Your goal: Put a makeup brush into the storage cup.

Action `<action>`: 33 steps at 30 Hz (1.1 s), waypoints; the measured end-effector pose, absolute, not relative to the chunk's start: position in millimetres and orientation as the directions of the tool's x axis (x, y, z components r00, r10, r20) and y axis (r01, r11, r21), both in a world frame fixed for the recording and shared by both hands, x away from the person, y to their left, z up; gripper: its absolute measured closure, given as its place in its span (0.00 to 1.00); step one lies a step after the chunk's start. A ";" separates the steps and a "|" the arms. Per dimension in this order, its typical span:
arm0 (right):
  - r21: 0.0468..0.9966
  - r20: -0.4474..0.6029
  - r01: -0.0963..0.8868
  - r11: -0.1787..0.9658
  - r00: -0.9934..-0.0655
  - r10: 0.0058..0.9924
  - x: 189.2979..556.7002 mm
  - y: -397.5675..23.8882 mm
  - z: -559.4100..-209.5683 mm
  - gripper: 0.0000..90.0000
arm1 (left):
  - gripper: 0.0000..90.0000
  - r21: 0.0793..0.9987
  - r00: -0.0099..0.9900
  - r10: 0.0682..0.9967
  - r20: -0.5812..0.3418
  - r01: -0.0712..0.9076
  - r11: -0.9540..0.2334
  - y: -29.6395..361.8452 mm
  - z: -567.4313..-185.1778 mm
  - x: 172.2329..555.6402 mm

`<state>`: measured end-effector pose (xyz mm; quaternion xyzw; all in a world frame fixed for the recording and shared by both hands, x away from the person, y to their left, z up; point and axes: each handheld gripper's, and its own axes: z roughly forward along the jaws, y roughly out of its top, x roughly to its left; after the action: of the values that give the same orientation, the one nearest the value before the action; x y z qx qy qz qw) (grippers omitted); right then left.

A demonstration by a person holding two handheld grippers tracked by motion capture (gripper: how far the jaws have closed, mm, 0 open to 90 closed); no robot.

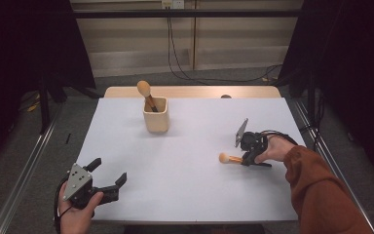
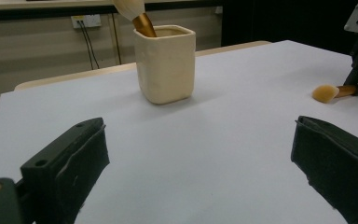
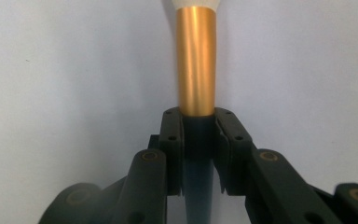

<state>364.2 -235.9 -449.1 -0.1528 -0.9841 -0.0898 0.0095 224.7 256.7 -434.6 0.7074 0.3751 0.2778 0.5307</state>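
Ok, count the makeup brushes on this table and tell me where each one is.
2. One brush stands head-up in the cream cup near the far edge; the other brush lies on the table, gripped by the right gripper. None seems hidden.

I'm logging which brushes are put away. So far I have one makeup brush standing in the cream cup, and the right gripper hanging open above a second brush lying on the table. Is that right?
Not quite. The right gripper is not open above the second brush: its jaws are shut on the brush's handle, as the right gripper view shows. The rest holds: the other brush stands in the cream cup.
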 end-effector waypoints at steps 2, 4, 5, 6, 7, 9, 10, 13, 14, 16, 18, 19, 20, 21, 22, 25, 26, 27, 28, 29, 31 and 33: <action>0.180 0.041 0.308 0.934 -0.951 0.306 363.3 -236.4 -448.9 0.84 | 0.04 0.961 0.568 0.823 -0.010 0.232 -0.148 256.8 -434.2 224.2; 0.187 0.037 0.314 0.931 -0.949 0.313 362.7 -237.4 -448.8 0.84 | 0.04 0.961 0.566 0.824 -0.009 0.232 -0.149 256.9 -434.3 224.3; 0.186 0.038 0.321 0.929 -0.947 0.319 362.7 -237.6 -448.7 0.84 | 0.04 0.961 0.567 0.823 -0.007 0.233 -0.153 257.2 -434.4 224.6; 0.189 0.041 0.327 0.926 -0.945 0.325 363.0 -237.6 -448.9 0.84 | 0.04 0.960 0.566 0.824 -0.008 0.234 -0.151 257.3 -434.4 224.7; 0.187 0.044 0.335 0.923 -0.942 0.333 362.9 -237.6 -448.5 0.84 | 0.04 0.961 0.565 0.825 -0.009 0.234 -0.150 257.4 -434.4 224.6; 0.185 0.042 0.338 0.923 -0.941 0.336 363.0 -237.4 -448.3 0.84 | 0.04 0.961 0.564 0.826 -0.008 0.232 -0.150 257.7 -434.4 224.5; 0.186 0.041 0.336 0.923 -0.942 0.334 363.0 -237.7 -448.0 0.84 | 0.04 0.961 0.564 0.826 -0.008 0.232 -0.150 257.8 -434.4 224.4; 0.203 0.027 0.338 0.919 -0.940 0.340 361.4 -238.6 -444.4 0.84 | 0.04 0.961 0.564 0.826 -0.007 0.232 -0.150 257.9 -434.4 224.4; 0.214 0.006 0.337 0.917 -0.939 0.343 360.1 -238.0 -441.6 0.84 | 0.04 0.961 0.564 0.826 -0.008 0.232 -0.149 257.8 -434.3 224.2; 0.248 0.009 0.339 0.907 -0.937 0.348 357.3 -237.2 -435.9 0.84 | 0.04 0.961 0.565 0.825 -0.005 0.232 -0.153 257.5 -434.4 224.2; 0.265 0.009 0.350 0.898 -0.932 0.361 357.1 -239.2 -432.4 0.84 | 0.04 0.960 0.568 0.823 -0.005 0.232 -0.155 256.6 -434.3 224.1; 0.272 0.015 0.362 0.891 -0.928 0.372 356.6 -239.7 -431.3 0.84 | 0.04 0.961 0.569 0.822 -0.004 0.230 -0.155 256.3 -434.2 224.0; 0.271 0.016 0.377 0.885 -0.922 0.388 356.2 -240.4 -430.3 0.84 | 0.04 0.961 0.570 0.822 -0.004 0.230 -0.154 256.2 -434.1 224.0; 0.277 0.020 0.383 0.881 -0.919 0.393 356.3 -241.5 -429.3 0.84 | 0.04 0.961 0.570 0.822 -0.004 0.230 -0.155 256.4 -434.1 224.1; 0.289 0.022 0.397 0.871 -0.913 0.408 355.9 -242.5 -428.5 0.84 | 0.04 0.961 0.568 0.823 -0.005 0.231 -0.153 256.5 -434.2 224.1; 0.335 0.035 0.432 0.837 -0.894 0.448 355.3 -248.1 -426.5 0.84 | 0.04 0.961 0.568 0.823 -0.005 0.231 -0.153 257.1 -434.2 224.4; 0.354 0.037 0.438 0.826 -0.889 0.456 354.4 -249.9 -426.2 0.84 | 0.04 0.961 0.569 0.822 -0.006 0.231 -0.152 257.2 -434.2 224.4; 0.397 0.034 0.435 0.808 -0.887 0.461 354.4 -253.0 -425.6 0.84 | 0.04 0.961 0.569 0.822 -0.003 0.230 -0.155 257.5 -434.2 224.3; 0.442 0.047 0.447 0.777 -0.877 0.478 353.2 -255.5 -424.2 0.84 | 0.04 0.961 0.569 0.822 -0.003 0.230 -0.155 257.5 -434.1 224.1; 0.471 0.052 0.445 0.762 -0.876 0.479 351.9 -257.3 -422.7 0.84 | 0.04 0.960 0.570 0.821 -0.001 0.229 -0.158 257.7 -433.9 223.9; 0.504 0.042 0.444 0.741 -0.869 0.493 348.7 -259.1 -421.5 0.84 | 0.04 0.960 0.568 0.823 0.002 0.228 -0.160 257.5 -433.9 223.7; 0.534 0.036 0.448 0.717 -0.860 0.510 347.0 -261.1 -421.0 0.84 | 0.04 0.961 0.569 0.823 0.003 0.227 -0.161 257.4 -433.7 223.5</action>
<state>347.0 -261.1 -421.0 -0.2588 -0.9249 -0.2726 -0.0571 223.5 257.4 -433.7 0.7083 0.3704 0.2803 0.5315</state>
